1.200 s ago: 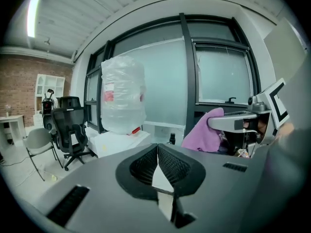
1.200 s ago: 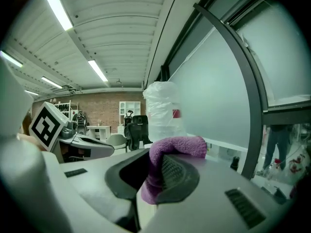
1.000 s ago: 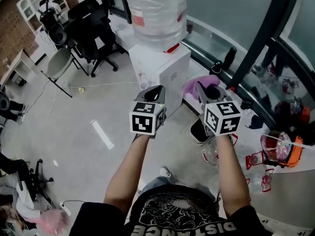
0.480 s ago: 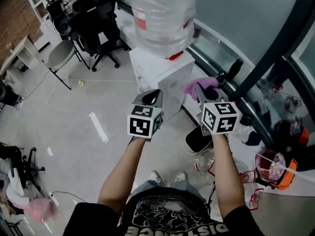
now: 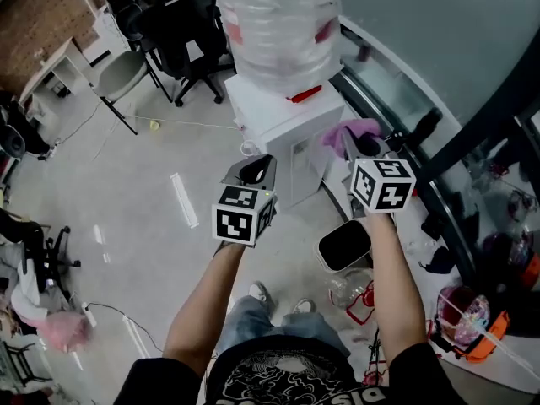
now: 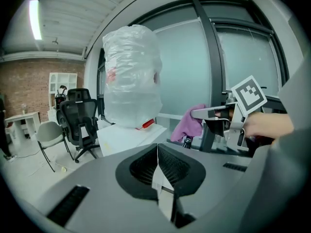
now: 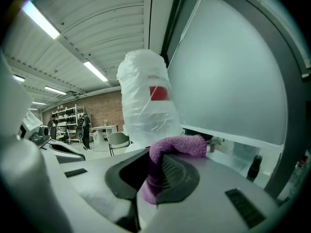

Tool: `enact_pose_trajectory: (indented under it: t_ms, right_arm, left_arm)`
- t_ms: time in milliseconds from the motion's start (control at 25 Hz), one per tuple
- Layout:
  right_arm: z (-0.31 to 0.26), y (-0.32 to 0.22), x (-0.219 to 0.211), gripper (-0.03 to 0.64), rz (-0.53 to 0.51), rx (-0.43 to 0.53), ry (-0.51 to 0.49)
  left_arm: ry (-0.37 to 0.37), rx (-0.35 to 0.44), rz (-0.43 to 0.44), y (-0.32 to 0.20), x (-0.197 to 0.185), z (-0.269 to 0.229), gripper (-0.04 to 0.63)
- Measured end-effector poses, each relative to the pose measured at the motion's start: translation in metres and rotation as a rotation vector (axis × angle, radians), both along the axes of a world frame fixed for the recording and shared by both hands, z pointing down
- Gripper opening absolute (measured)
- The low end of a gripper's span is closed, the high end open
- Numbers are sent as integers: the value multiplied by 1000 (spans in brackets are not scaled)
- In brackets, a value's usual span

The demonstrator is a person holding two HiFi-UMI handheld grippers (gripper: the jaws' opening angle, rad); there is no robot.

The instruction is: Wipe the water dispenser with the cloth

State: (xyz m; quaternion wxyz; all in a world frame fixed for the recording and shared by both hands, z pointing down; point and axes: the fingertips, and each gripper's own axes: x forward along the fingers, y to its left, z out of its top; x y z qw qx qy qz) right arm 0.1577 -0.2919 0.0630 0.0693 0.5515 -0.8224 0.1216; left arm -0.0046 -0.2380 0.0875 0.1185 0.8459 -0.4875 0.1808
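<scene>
The white water dispenser [image 5: 287, 133] stands just ahead of me, with a big plastic-wrapped bottle [image 5: 274, 19] on top; the bottle [image 6: 132, 79] also fills the left gripper view and the bottle [image 7: 146, 106] the right gripper view. My right gripper [image 5: 359, 152] is shut on a purple cloth [image 5: 350, 132], held up beside the dispenser's right side; the cloth [image 7: 167, 161] bunches between its jaws. My left gripper [image 5: 257, 169] hangs in front of the dispenser, shut and empty, jaws pressed together [image 6: 158, 171].
A black bin [image 5: 346, 245] sits on the floor below my right arm. Office chairs [image 5: 181, 24] stand behind the dispenser. A glass wall with a dark frame [image 5: 456, 133] runs along the right, with bottles and clutter at its foot.
The view has shifted; both grippers have risen a little and edged closer to the dispenser, the right one still holding the cloth.
</scene>
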Motion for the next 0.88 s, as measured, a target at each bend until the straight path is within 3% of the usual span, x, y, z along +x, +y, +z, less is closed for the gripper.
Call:
enact_pose_trajectory:
  t_ms: [360, 640, 880]
  right_arm:
    - [45, -53, -2, 41, 36, -12, 52]
    - [78, -87, -8, 41, 55, 31, 111]
    - [113, -92, -9, 41, 23, 70, 148]
  left_arm:
    - [13, -18, 29, -30, -7, 40, 29]
    - [32, 37, 78, -60, -5, 67, 28]
    - [31, 72, 27, -57, -14, 108, 28]
